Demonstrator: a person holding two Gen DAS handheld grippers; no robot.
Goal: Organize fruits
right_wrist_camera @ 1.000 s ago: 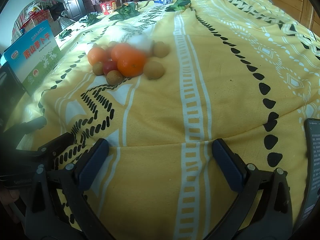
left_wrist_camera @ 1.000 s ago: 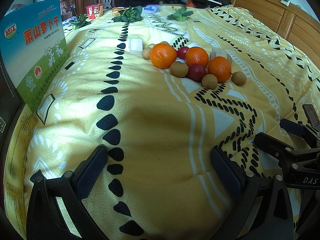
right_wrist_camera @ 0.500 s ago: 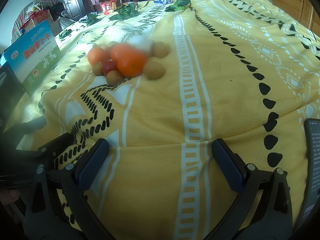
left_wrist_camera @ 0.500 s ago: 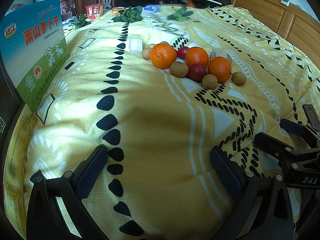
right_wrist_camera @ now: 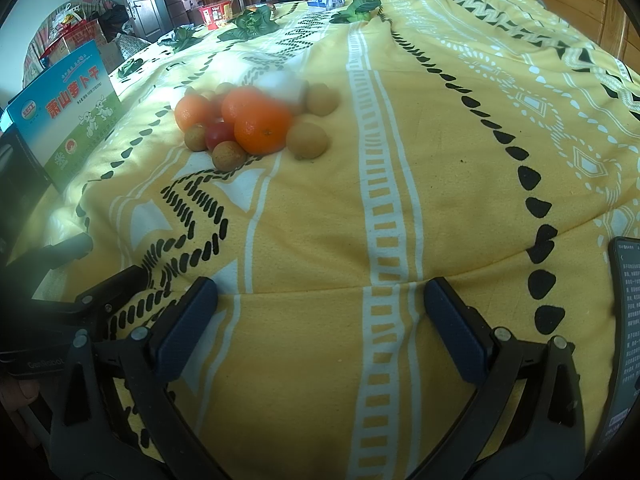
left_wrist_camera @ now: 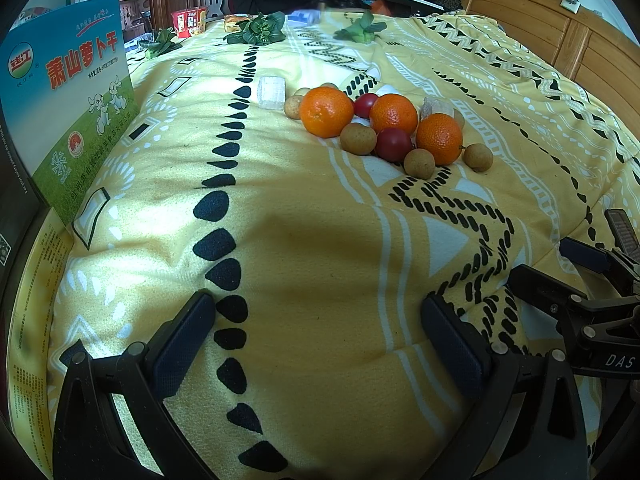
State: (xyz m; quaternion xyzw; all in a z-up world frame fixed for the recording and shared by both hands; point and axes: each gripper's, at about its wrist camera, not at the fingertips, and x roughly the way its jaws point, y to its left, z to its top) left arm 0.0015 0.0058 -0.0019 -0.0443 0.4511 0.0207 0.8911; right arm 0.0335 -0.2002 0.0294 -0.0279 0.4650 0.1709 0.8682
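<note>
A pile of fruit lies on the yellow patterned bedspread (left_wrist_camera: 304, 248): three oranges, the nearest-left one (left_wrist_camera: 326, 112), two small red fruits (left_wrist_camera: 393, 144) and several brown round fruits (left_wrist_camera: 358, 139). The same pile shows in the right wrist view, with an orange (right_wrist_camera: 262, 130) in front. My left gripper (left_wrist_camera: 316, 332) is open and empty, well short of the pile. My right gripper (right_wrist_camera: 320, 320) is open and empty too, near the bed's front, to the right of the left one.
A blue and green printed box (left_wrist_camera: 68, 96) stands at the left edge. A small clear block (left_wrist_camera: 272, 92) lies by the fruit. Leafy greens (left_wrist_camera: 258, 30) and a red cup (left_wrist_camera: 188, 22) sit at the far end. A phone (right_wrist_camera: 626, 320) lies at right.
</note>
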